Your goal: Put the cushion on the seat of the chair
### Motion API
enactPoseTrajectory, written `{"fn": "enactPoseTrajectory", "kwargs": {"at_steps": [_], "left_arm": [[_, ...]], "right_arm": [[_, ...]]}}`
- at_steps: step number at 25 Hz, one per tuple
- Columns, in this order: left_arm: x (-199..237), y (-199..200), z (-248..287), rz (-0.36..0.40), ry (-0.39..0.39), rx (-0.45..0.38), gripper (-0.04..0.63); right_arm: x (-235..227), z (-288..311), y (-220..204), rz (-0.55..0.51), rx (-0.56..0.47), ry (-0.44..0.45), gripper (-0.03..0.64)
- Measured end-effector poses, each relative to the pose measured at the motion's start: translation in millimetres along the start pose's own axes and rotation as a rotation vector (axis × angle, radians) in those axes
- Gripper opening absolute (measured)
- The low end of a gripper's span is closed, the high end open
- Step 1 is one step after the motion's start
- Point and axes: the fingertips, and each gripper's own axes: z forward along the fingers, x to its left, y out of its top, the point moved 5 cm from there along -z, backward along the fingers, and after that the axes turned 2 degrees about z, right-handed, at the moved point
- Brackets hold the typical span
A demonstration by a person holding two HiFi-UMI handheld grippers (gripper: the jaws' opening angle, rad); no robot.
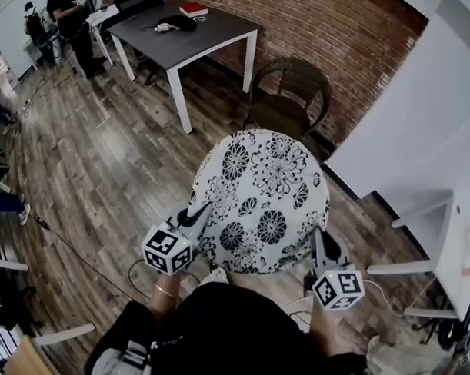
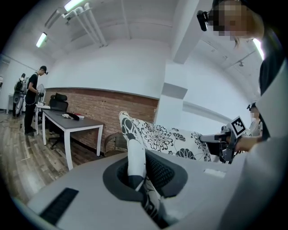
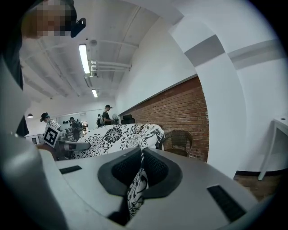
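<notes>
I hold a round cushion (image 1: pixel 258 197) flat in the air between my two grippers, above the wooden floor (image 1: pixel 104 172). It is not on the chair. The wicker chair (image 1: pixel 290 104) stands just beyond the cushion's far edge, with its back to a red brick wall (image 1: pixel 330 41). Its brown seat shows in the head view past the cushion's rim.

My left gripper (image 1: pixel 194 217) is closed on the cushion's near-left edge. In the left gripper view, a fold of the patterned fabric (image 2: pixel 135 157) stands up between the jaws, pinched tight. My right gripper (image 1: pixel 320 249) is closed on the near-right edge. In the right gripper view, a thin strip of the same fabric (image 3: pixel 137 179) runs between its jaws.

The cushion is white with large black flowers and leafy sprigs printed all over. It is a flat disc, and it bends slightly where the grippers grip it.

To the left of the chair, a dark grey counter (image 1: pixel 207 38) on white legs stands against the wall. A red book (image 1: pixel 193 9) and a dark bundle (image 1: pixel 177 23) lie on it. A person in black (image 1: pixel 71 19) stands at its far end.
</notes>
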Motion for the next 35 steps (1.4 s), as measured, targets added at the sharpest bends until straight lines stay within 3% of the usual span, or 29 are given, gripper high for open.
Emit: {"fn": "enactPoseTrajectory", "kwargs": {"at_steps": [13,35], "left_arm": [[-1,-11,-1,0.004,0.042,-0.018,0.011],[1,-18,1,0.083,0.091,-0.021,0.011]], "right_arm": [[-4,5,-2,-0.029,-0.017,0.021,0.015],[-22,14,-26,0.007,-0.089,0.049,0.015]]}}
